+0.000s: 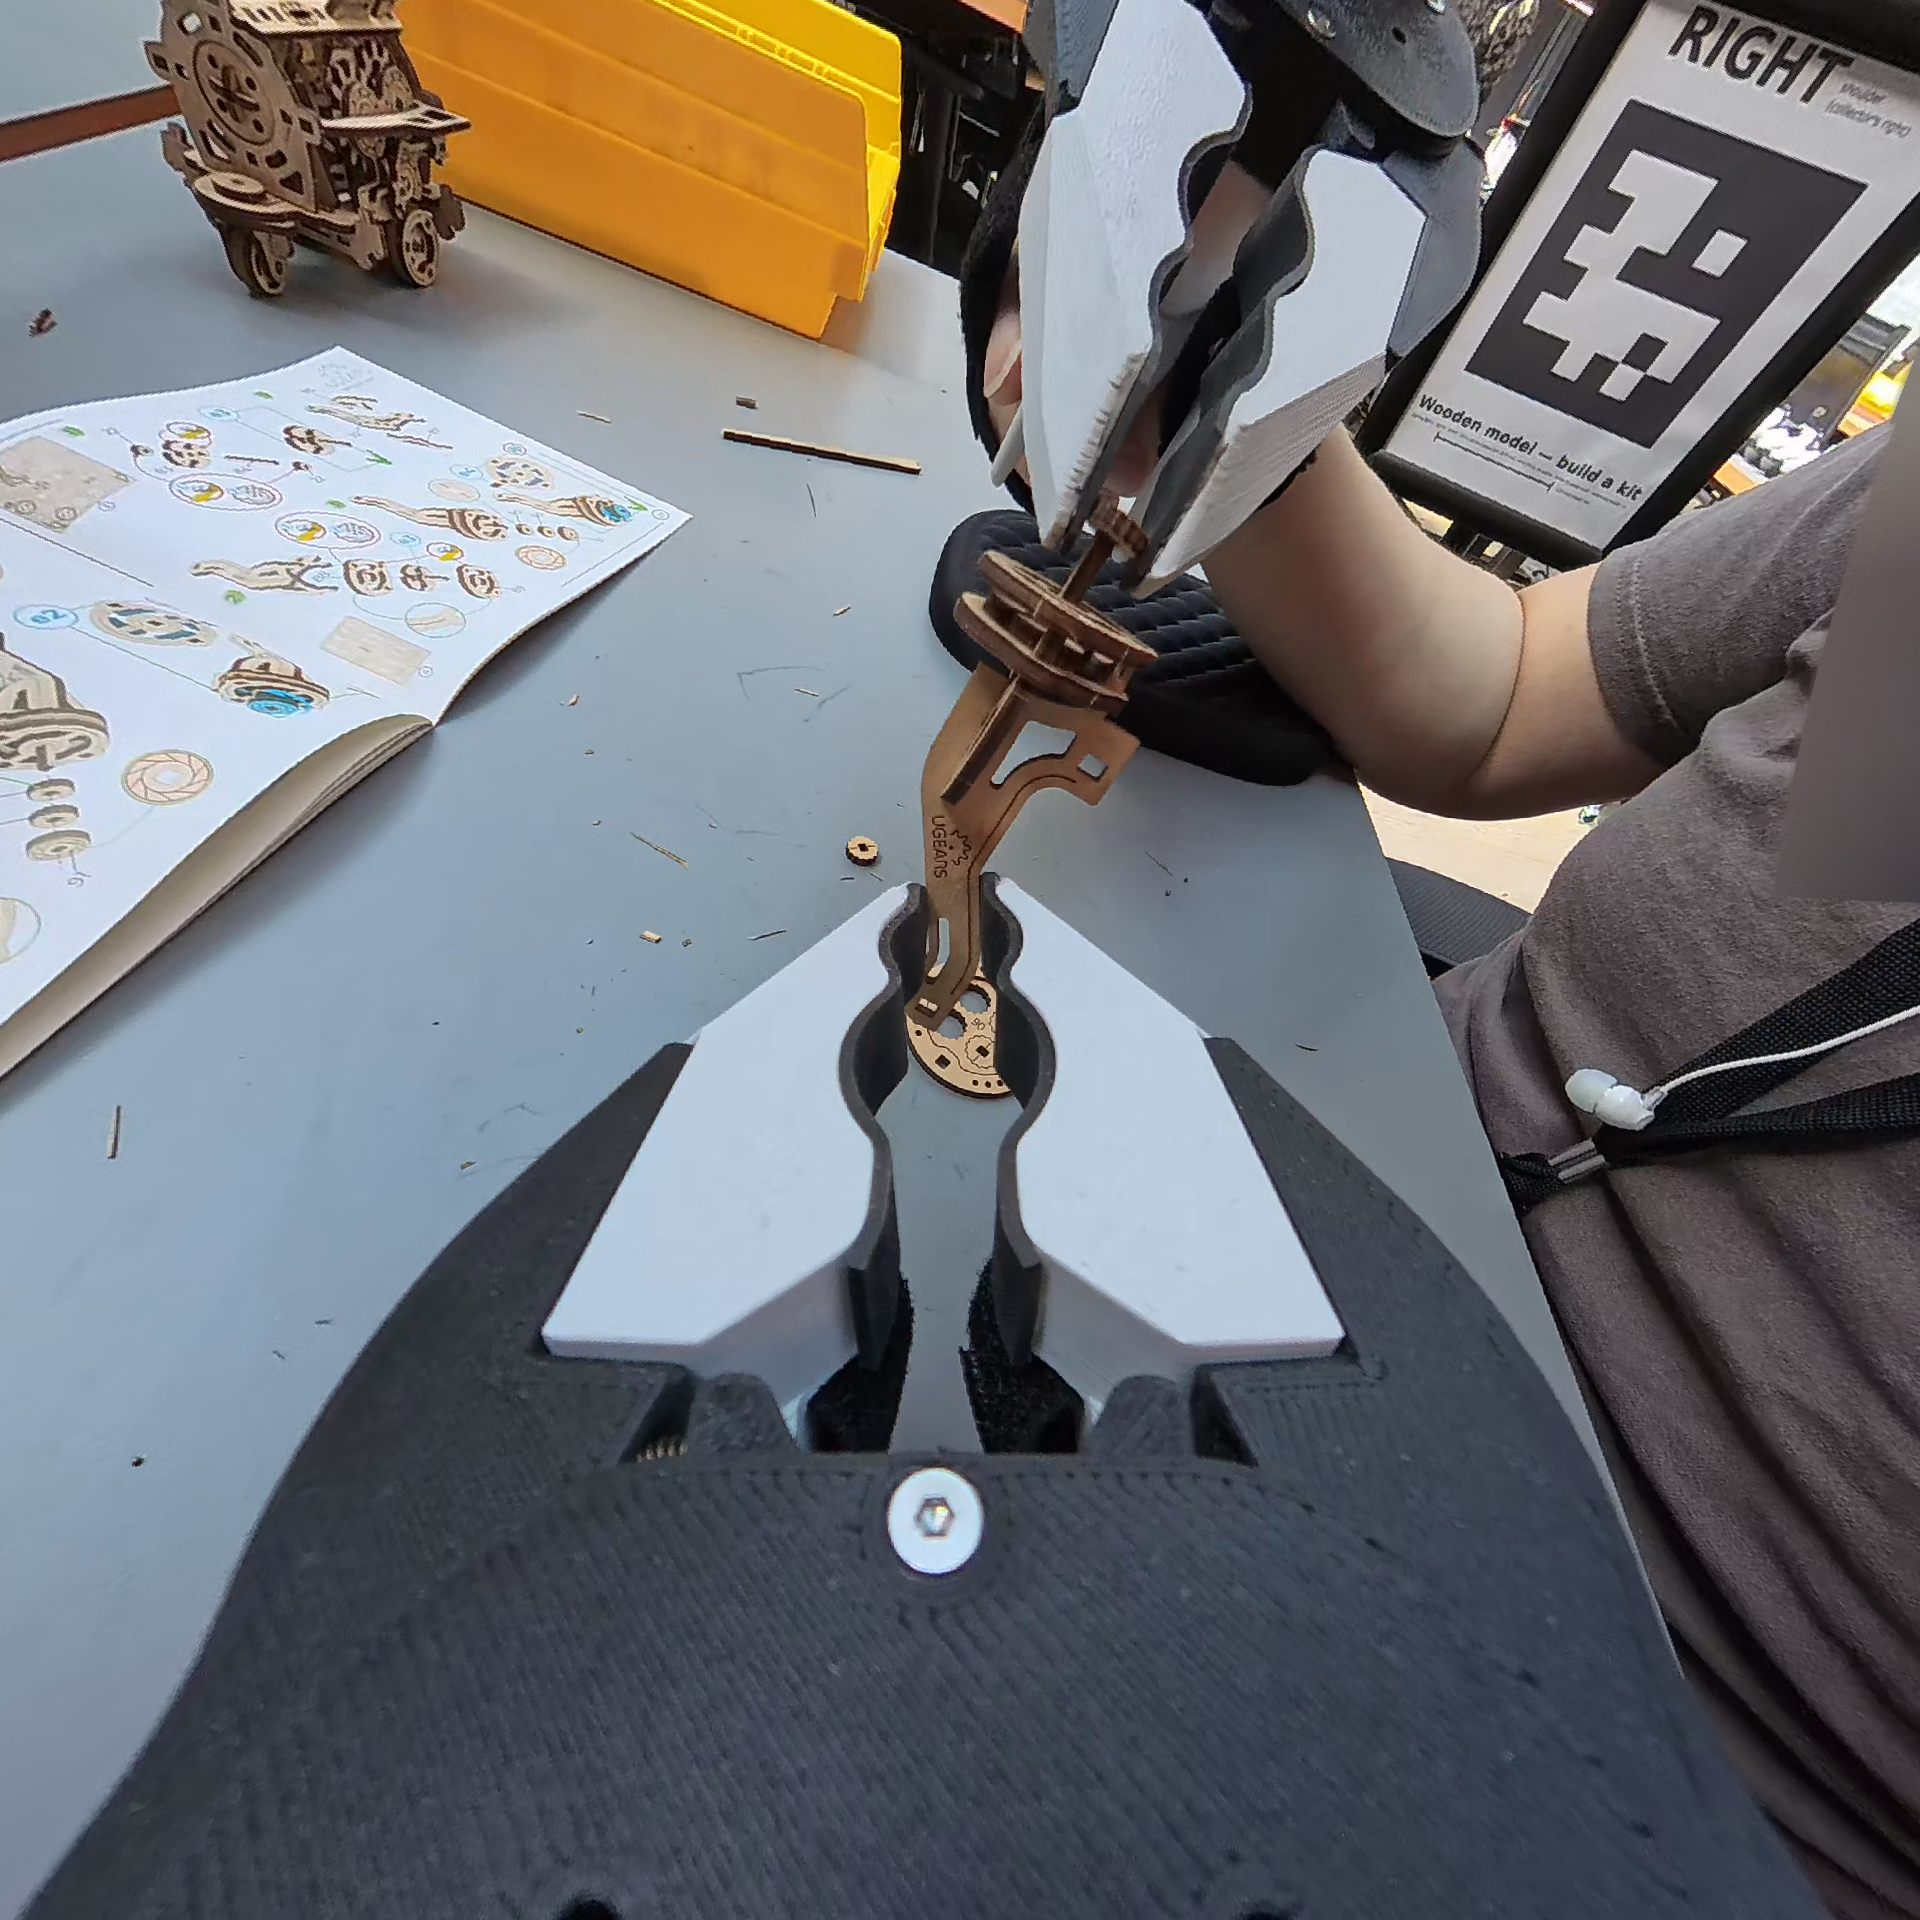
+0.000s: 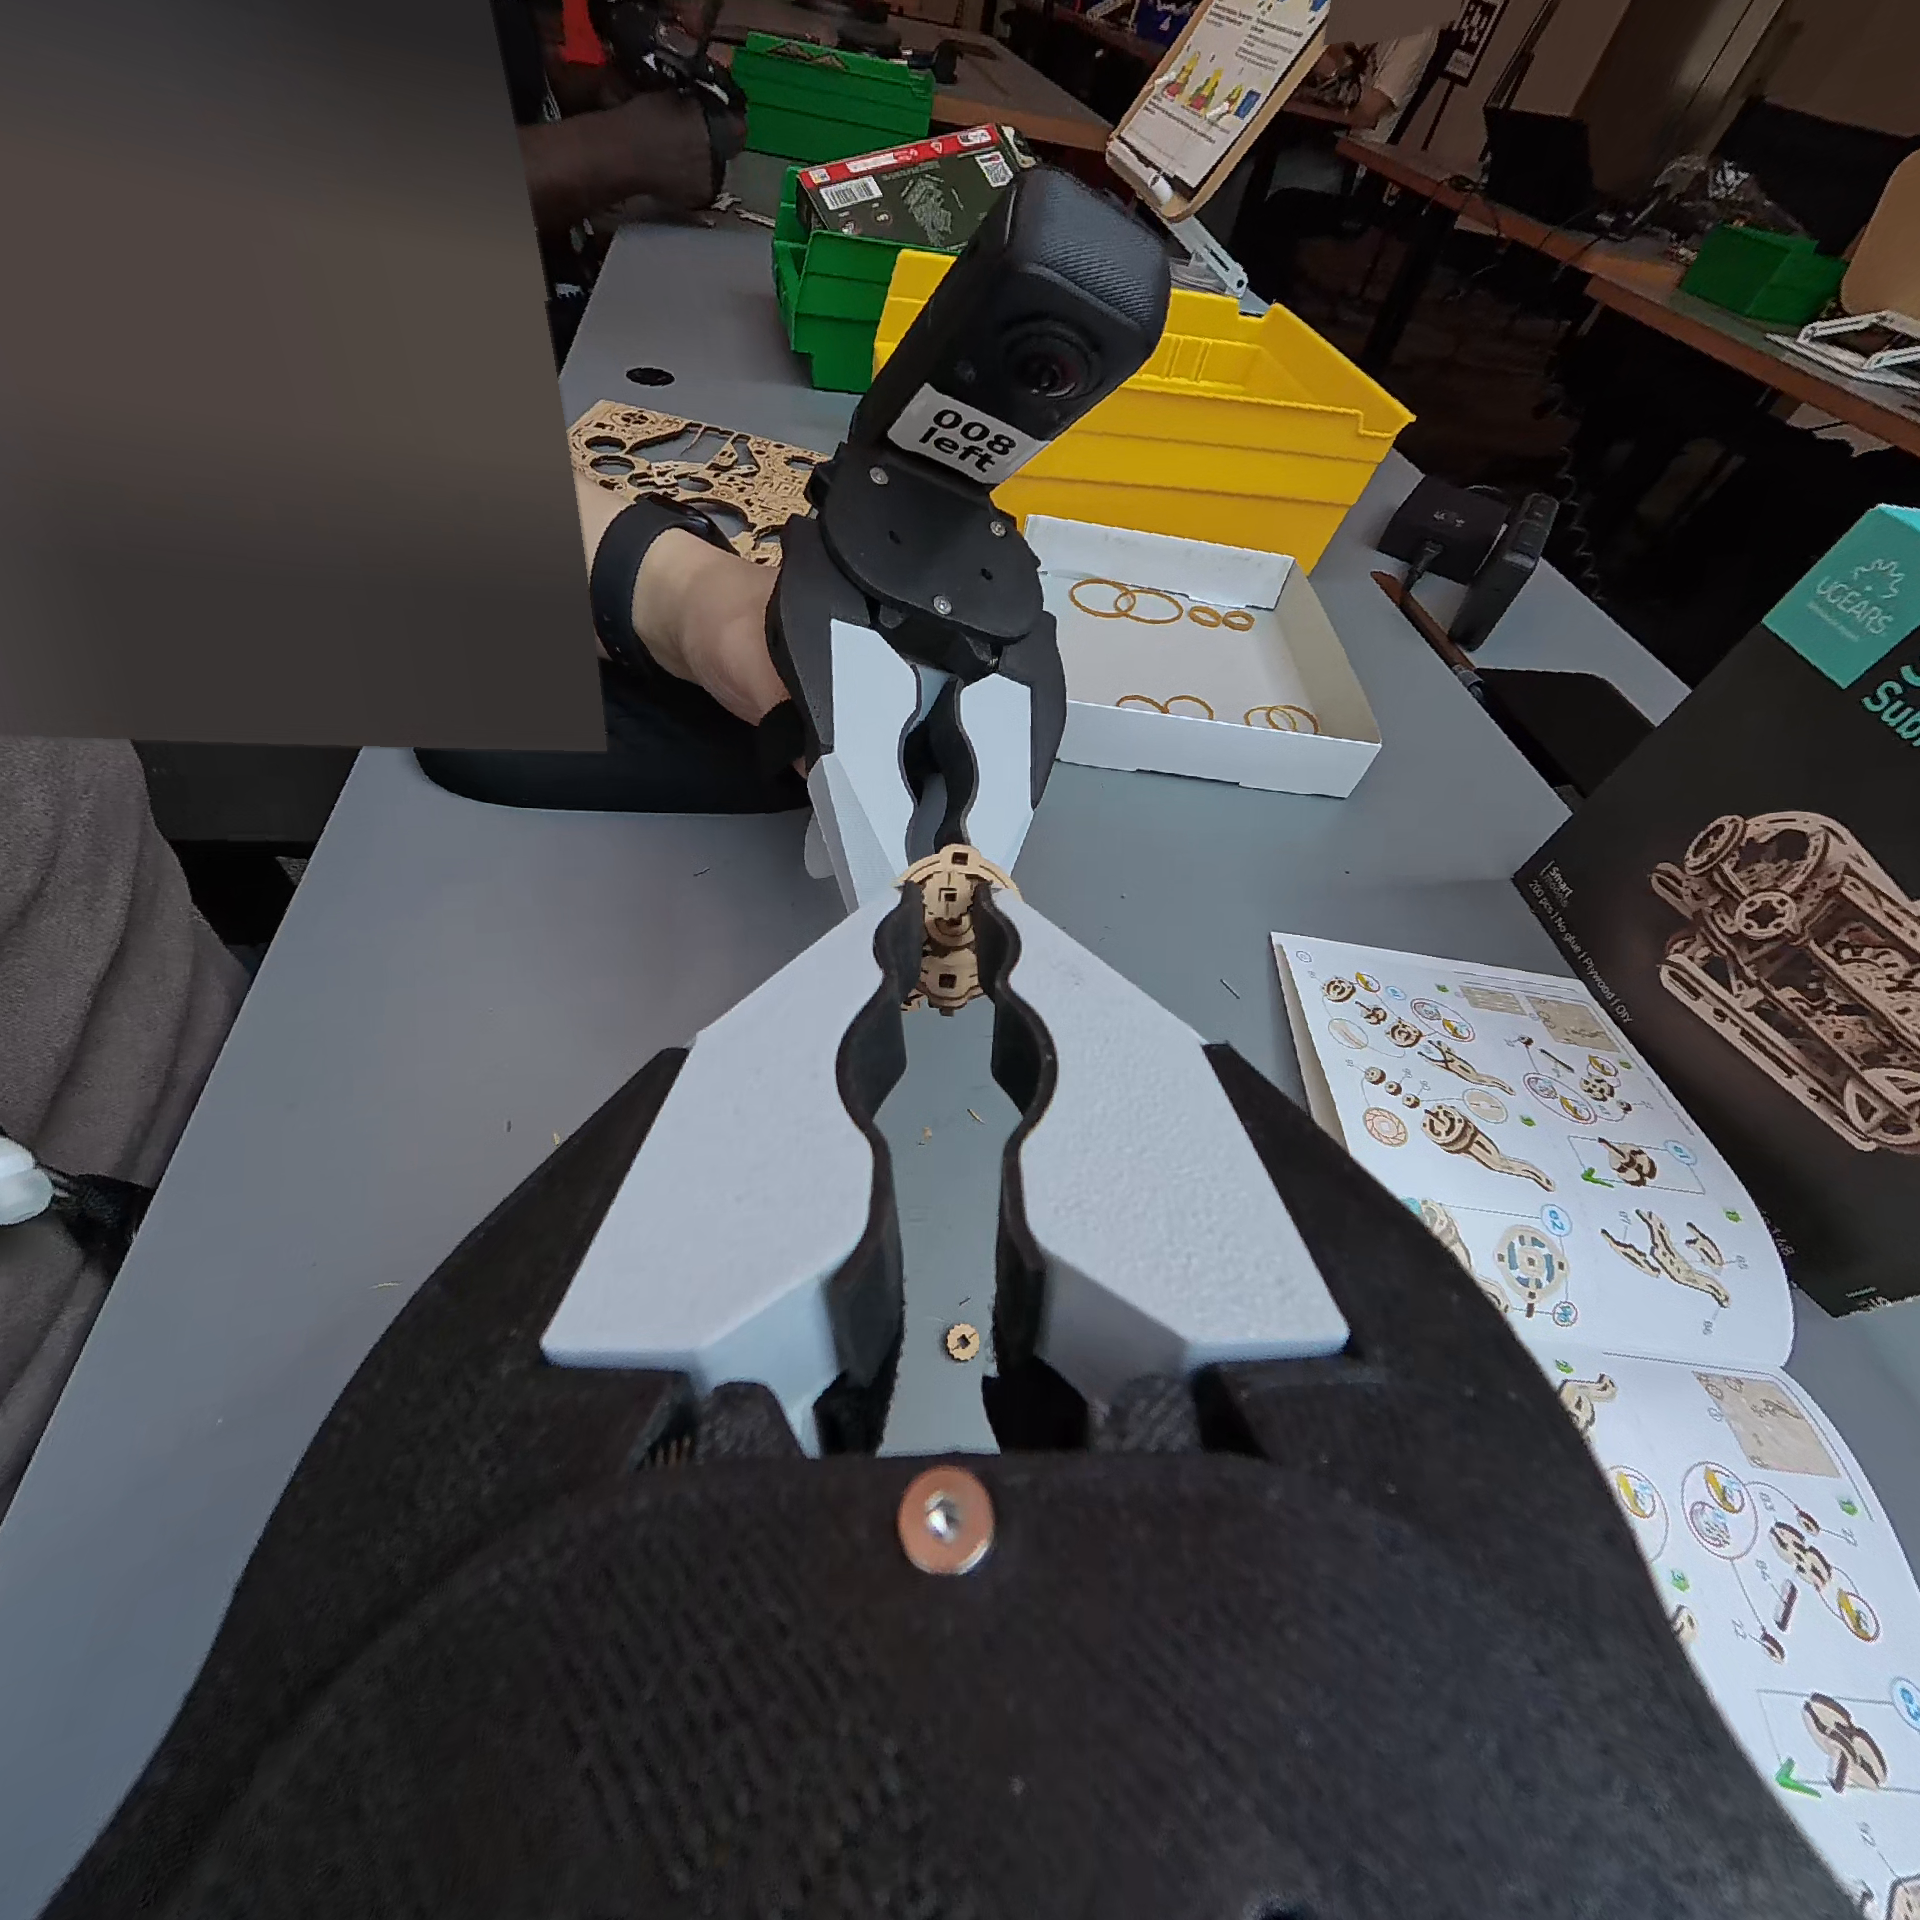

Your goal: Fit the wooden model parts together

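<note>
My left gripper [image 1: 951, 896] is shut on the lower end of a flat, curved wooden arm [image 1: 951, 862] and holds it above the grey table [image 1: 468, 1039]. The arm's upper end carries a stack of wooden discs on an axle [image 1: 1049, 629]. My right gripper [image 1: 1103, 535] comes down from above and is shut on the top of that axle. In the right wrist view my right gripper [image 2: 945, 914] is shut on the disc assembly [image 2: 948, 940], and the left gripper [image 2: 938, 844] faces it tip to tip. A small wooden washer [image 1: 861, 850] lies loose on the table.
An open instruction booklet [image 1: 260, 582] lies at the left, with a finished wooden model [image 1: 301, 135] and yellow bins [image 1: 675, 135] behind it. A white tray of rubber bands [image 2: 1195, 665], a punched wooden sheet [image 2: 675, 457] and the kit box [image 2: 1766, 935] stand nearby. A person's arm rests on a black pad [image 1: 1195, 665]. There is about 6 cm between the tips of the two grippers. It is some 35 cm from my right tips to the finished wooden model [image 1: 301, 135].
</note>
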`<state>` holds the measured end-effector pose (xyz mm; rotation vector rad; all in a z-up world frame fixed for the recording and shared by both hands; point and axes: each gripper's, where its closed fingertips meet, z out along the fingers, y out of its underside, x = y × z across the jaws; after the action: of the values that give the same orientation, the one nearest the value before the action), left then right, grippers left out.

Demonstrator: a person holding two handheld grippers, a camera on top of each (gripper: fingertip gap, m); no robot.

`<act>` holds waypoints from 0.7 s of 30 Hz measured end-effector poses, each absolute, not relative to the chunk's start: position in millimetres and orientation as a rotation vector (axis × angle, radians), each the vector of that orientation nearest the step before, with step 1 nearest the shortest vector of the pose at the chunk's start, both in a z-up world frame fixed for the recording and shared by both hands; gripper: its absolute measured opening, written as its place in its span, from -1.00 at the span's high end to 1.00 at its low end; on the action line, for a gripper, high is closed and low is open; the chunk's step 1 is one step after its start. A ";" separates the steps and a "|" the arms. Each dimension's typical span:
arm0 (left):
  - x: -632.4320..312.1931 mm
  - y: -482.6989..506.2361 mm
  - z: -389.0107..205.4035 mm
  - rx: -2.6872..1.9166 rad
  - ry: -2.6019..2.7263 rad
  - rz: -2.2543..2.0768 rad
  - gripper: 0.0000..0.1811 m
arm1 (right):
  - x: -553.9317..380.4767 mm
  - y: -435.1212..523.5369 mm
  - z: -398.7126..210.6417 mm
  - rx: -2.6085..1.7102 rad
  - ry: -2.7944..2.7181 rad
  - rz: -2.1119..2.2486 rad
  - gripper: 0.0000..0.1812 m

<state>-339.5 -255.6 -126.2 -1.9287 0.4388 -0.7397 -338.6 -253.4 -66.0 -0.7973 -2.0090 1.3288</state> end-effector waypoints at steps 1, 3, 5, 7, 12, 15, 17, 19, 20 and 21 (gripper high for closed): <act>-339.6 -255.6 -126.6 -1.930 0.441 -0.739 0.91 | -338.6 -253.2 -66.4 -0.797 -2.011 1.327 0.91; -339.5 -255.7 -126.9 -1.931 0.444 -0.740 0.92 | -337.9 -253.0 -67.1 -0.796 -2.018 1.325 0.91; -339.3 -256.2 -127.4 -1.934 0.448 -0.742 0.91 | -338.0 -251.5 -67.5 -0.794 -2.019 1.312 0.91; -339.2 -256.9 -128.5 -1.941 0.455 -0.740 0.91 | -336.9 -252.0 -69.7 -0.790 -2.038 1.304 0.91; -336.3 -261.0 -134.2 -1.978 0.487 -0.755 0.91 | -333.7 -254.2 -76.6 -0.778 -2.090 1.286 0.91; -334.5 -263.6 -139.7 -2.002 0.503 -0.770 0.91 | -331.2 -255.4 -82.8 -0.789 -2.134 1.284 0.91; -334.5 -264.3 -142.5 -2.012 0.509 -0.767 0.91 | -329.8 -256.9 -86.4 -0.791 -2.158 1.288 0.91; -334.1 -265.3 -145.4 -2.023 0.525 -0.756 0.91 | -327.4 -259.0 -90.3 -0.800 -2.192 1.304 0.91; -333.1 -265.6 -145.3 -2.021 0.532 -0.755 0.92 | -326.6 -259.6 -92.3 -0.804 -2.206 1.308 0.91; -332.7 -265.8 -146.0 -2.024 0.537 -0.750 0.91 | -326.3 -260.0 -94.0 -0.801 -2.214 1.307 0.91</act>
<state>-332.7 -265.8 -146.0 -2.0239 0.5373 -0.7501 -326.3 -260.0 -94.0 -0.8013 -2.2145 1.3074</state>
